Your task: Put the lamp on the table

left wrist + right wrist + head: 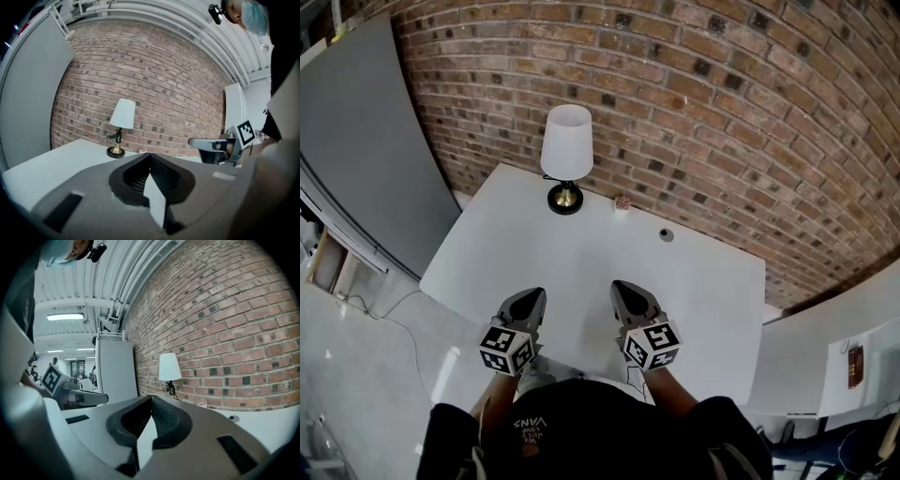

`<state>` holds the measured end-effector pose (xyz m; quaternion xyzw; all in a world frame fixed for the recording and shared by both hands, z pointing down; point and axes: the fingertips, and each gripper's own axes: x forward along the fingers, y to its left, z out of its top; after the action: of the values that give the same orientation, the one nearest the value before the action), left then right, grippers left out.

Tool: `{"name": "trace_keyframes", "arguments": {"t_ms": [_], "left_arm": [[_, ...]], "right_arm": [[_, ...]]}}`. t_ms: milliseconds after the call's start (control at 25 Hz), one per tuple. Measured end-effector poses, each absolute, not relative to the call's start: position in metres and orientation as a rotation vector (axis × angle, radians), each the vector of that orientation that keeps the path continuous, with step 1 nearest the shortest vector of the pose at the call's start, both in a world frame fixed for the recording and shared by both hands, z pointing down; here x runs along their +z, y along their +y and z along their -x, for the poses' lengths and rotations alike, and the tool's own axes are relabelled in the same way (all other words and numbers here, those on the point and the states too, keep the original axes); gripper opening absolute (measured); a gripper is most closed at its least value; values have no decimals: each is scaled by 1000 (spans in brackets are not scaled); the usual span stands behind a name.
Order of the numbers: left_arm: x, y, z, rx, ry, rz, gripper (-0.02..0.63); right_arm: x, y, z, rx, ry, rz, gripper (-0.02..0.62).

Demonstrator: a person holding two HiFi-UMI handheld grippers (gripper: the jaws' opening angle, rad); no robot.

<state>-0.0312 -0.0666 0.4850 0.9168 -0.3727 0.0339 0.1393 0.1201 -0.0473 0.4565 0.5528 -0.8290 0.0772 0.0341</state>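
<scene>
The left gripper [530, 298] and right gripper [623, 289], both pinched shut on nothing, hover over the table's [581, 253] near edge, with the lamp [566, 155] upright well ahead by the wall [722, 112], nearer the left.

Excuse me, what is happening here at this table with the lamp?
A person holds a gripper in each hand over the near side of the white table. The left gripper and the right gripper are both shut and empty. The lamp stands upright at the far edge, close to the brick wall, and neither gripper touches it. It seems the lamp is already placed.
</scene>
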Motion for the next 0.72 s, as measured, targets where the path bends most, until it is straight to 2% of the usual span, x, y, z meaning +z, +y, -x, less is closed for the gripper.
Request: {"name": "trace_keyframes", "arguments": {"t_ms": [720], "left_arm": [[499,-24,14,107,-1099,-2622,0]], "right_arm": [[475,-16,-125,252,-2548,-1627,-2]]}}
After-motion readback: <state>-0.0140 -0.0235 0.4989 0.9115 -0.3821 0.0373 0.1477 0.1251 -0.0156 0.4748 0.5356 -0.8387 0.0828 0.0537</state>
